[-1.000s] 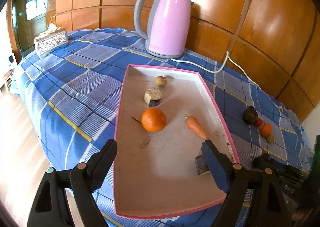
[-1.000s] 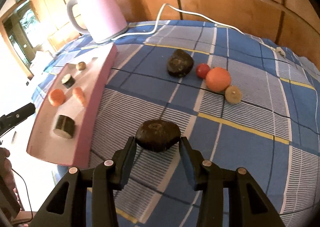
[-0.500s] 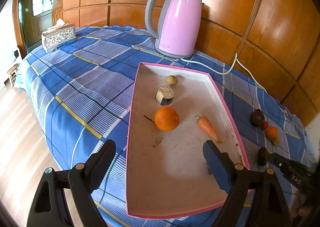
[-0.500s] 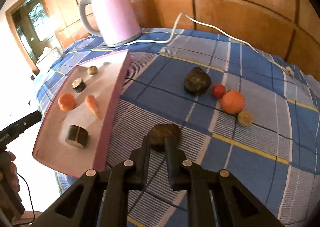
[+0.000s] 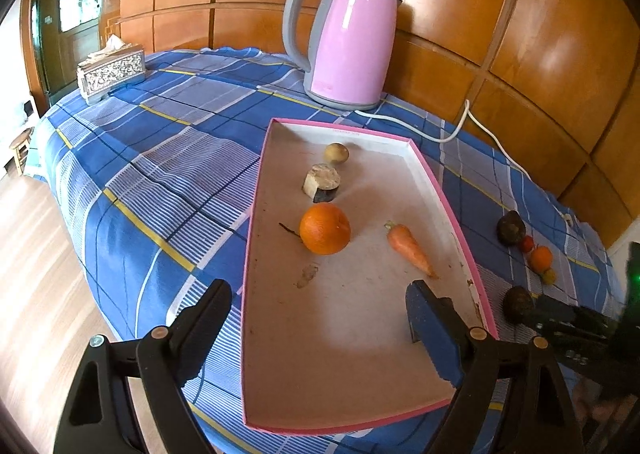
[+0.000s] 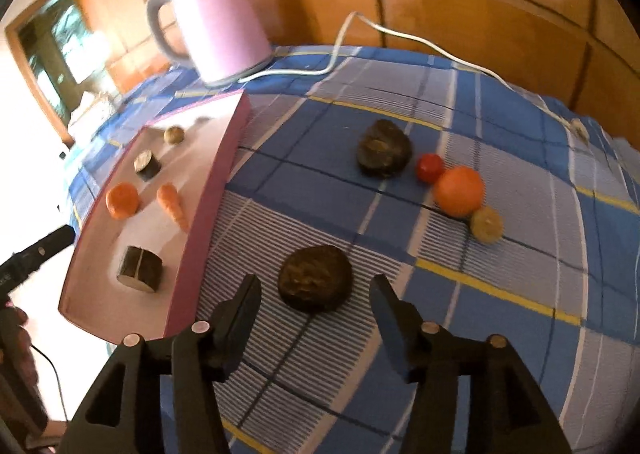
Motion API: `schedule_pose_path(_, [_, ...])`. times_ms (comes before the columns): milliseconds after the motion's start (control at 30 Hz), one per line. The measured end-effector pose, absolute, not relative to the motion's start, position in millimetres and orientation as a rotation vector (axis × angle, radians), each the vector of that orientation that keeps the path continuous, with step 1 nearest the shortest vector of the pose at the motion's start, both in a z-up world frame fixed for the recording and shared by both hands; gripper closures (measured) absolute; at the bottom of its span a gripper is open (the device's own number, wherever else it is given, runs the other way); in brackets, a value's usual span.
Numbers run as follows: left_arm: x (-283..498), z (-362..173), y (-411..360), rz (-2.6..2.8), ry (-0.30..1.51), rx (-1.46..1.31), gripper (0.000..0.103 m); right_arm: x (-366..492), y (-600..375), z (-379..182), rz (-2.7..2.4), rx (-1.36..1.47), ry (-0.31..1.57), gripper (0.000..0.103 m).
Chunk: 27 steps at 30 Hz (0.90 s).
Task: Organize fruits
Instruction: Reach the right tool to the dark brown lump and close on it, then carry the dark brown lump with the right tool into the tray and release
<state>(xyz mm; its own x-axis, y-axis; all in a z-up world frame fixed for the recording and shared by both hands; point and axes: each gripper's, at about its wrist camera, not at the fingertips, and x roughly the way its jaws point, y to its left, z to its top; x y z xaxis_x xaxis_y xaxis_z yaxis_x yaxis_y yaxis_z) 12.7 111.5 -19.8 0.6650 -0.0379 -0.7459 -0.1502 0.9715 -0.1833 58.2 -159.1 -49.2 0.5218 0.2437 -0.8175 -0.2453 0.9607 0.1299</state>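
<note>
On the checked cloth (image 6: 520, 254), the right gripper (image 6: 314, 306) opens around a blurred dark fruit (image 6: 315, 279); left gripper (image 5: 316, 318) spread, empty.

Our right gripper (image 6: 314, 308) had its jaws pinched almost together a moment ago, just short of the dark avocado (image 6: 315, 279) lying on the blue checked cloth (image 6: 500, 274) beside the pink tray (image 6: 208, 210). Now we see those jaws opening, standing either side of the avocado with a gap on both sides, the pads not touching it. The avocado sits nearer our fingertips than it did then.
</note>
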Motion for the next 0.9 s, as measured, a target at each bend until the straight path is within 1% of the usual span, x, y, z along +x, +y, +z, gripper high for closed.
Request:
schedule_pose_path(133, [12, -21, 107, 0.057, 0.844, -0.220, 0.014, 65, -142, -59, 0.297, -0.111, 1.005, 0.046])
schedule_pose_path(167, [12, -22, 107, 0.057, 0.845, -0.220, 0.014, 65, -140, -60, 0.288, -0.131, 1.007, 0.055])
schedule_pose_path(200, [13, -22, 107, 0.058, 0.845, -0.218, 0.014, 65, -139, -62, 0.269, -0.156, 1.003, 0.057])
schedule_pose_path(533, [14, -24, 110, 0.066, 0.848, -0.222, 0.014, 58, -154, -52, 0.257, -0.075, 0.979, 0.057])
schedule_pose_path(900, [14, -22, 111, 0.066, 0.843, -0.221, 0.014, 71, -116, -25, 0.403, -0.071, 0.942, 0.057])
